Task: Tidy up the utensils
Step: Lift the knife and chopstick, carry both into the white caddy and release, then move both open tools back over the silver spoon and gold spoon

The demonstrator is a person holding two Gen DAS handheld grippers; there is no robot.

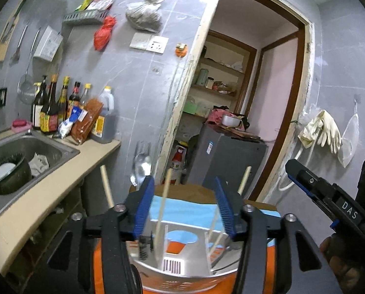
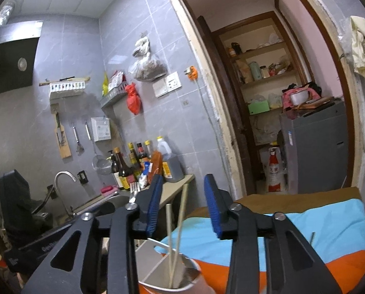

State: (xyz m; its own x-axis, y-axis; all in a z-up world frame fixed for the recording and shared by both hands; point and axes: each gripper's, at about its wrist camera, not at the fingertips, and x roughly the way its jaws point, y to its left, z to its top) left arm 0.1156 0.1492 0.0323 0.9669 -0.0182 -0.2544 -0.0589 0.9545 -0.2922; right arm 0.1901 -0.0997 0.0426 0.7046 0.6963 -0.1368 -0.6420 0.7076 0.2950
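A metal utensil holder (image 1: pixel 172 267) with white dividers stands on a blue and orange cloth (image 1: pixel 197 210), right below my left gripper (image 1: pixel 183 208). Several chopsticks (image 1: pixel 164 203) stand in it, and spoons and a fork (image 1: pixel 142 164) rise at its left. My left gripper is open and empty, its blue pads either side of the holder. In the right wrist view the holder (image 2: pixel 172 267) sits low between the fingers, with two chopsticks (image 2: pixel 180 225) upright in it. My right gripper (image 2: pixel 184 205) is open and empty. It also shows in the left wrist view (image 1: pixel 329 196) at the right.
A steel sink (image 1: pixel 23 156) with a pot in it lies at the left, with sauce bottles (image 1: pixel 60 107) on the counter behind. A doorway (image 1: pixel 243 98) leads to shelves and a grey appliance (image 1: pixel 226 161). Gloves (image 1: pixel 324 129) hang on the right wall. A utensil (image 2: pixel 312 237) lies on the cloth.
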